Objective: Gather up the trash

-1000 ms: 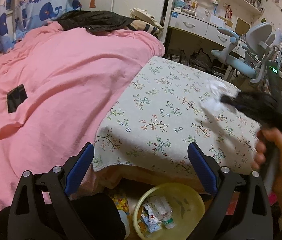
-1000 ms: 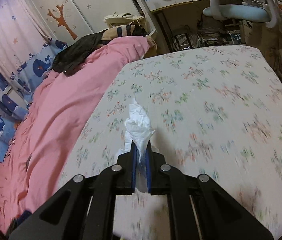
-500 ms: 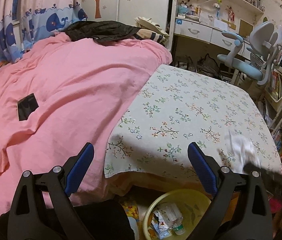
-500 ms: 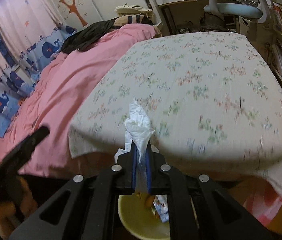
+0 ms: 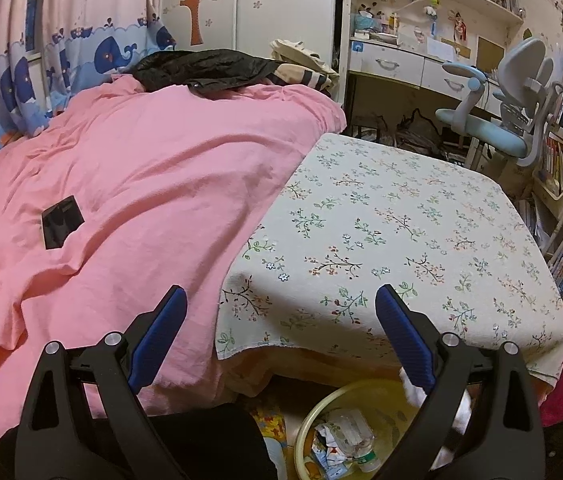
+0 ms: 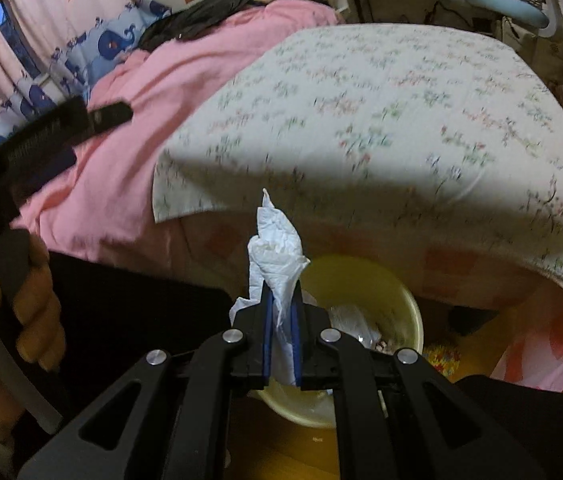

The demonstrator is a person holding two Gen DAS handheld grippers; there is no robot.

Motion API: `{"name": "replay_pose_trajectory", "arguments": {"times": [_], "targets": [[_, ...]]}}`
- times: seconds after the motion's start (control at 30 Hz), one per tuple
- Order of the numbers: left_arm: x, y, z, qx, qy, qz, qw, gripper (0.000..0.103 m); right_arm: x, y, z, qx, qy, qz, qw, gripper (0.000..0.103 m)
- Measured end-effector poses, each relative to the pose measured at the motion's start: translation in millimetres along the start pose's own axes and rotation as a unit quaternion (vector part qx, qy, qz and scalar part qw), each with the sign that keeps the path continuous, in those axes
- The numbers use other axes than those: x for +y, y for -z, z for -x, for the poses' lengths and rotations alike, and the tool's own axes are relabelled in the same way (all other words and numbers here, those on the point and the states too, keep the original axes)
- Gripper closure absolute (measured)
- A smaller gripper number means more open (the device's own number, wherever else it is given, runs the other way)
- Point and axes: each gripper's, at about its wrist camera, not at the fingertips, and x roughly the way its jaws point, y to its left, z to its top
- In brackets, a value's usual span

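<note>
A floral cloth (image 5: pixel 401 220) covers the table beside a pink quilt (image 5: pixel 141 184), with a yellow bin (image 6: pixel 397 296) on the floor below its edge. Your right gripper (image 6: pixel 281 312) is clamped on a crumpled white tissue (image 6: pixel 277 248) just above that bin; your left gripper (image 5: pixel 277 312) is spread wide, holding nothing
</note>
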Motion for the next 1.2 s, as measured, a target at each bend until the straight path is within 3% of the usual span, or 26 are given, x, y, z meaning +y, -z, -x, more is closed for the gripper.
{"name": "replay_pose_trajectory", "arguments": {"times": [0.3,0.33,0.4,0.47,0.63,0.73,0.83,1.0,1.2], "targets": [[-1,0,3,-0.007,-0.003,-0.01,0.9999,0.01,8,13,-12,0.032,0.017,0.011,0.999,0.089],[-2,1,3,-0.008,-0.003,-0.011,0.9999,0.01,7,14,-14,0.036,0.017,0.007,0.999,0.087],[-2,1,4,-0.01,-0.002,-0.014,0.9998,0.01,6,16,-15,0.04,0.019,0.001,0.999,0.069],[-4,2,5,-0.013,-0.002,-0.019,0.9997,0.01,5,16,-13,0.033,0.023,0.0,0.999,0.061],[-6,3,13,-0.025,0.004,-0.028,0.9993,0.01,4,14,-2,0.009,0.035,-0.008,0.999,0.058],[-8,2,19,-0.037,0.008,-0.032,0.9988,0.01,0,10,12,-0.029,0.064,-0.014,0.997,0.051],[-11,1,28,-0.055,0.012,-0.04,0.9976,0.009,-2,6,31,-0.084,0.109,-0.02,0.99,0.035],[-19,-2,50,-0.088,0.026,-0.055,0.9942,0.008,-3,3,71,-0.195,0.197,-0.024,0.961,0.021],[-20,-8,79,-0.118,0.044,-0.052,0.9907,0.008,14,3,106,-0.293,0.237,0.001,0.926,0.014]]}}
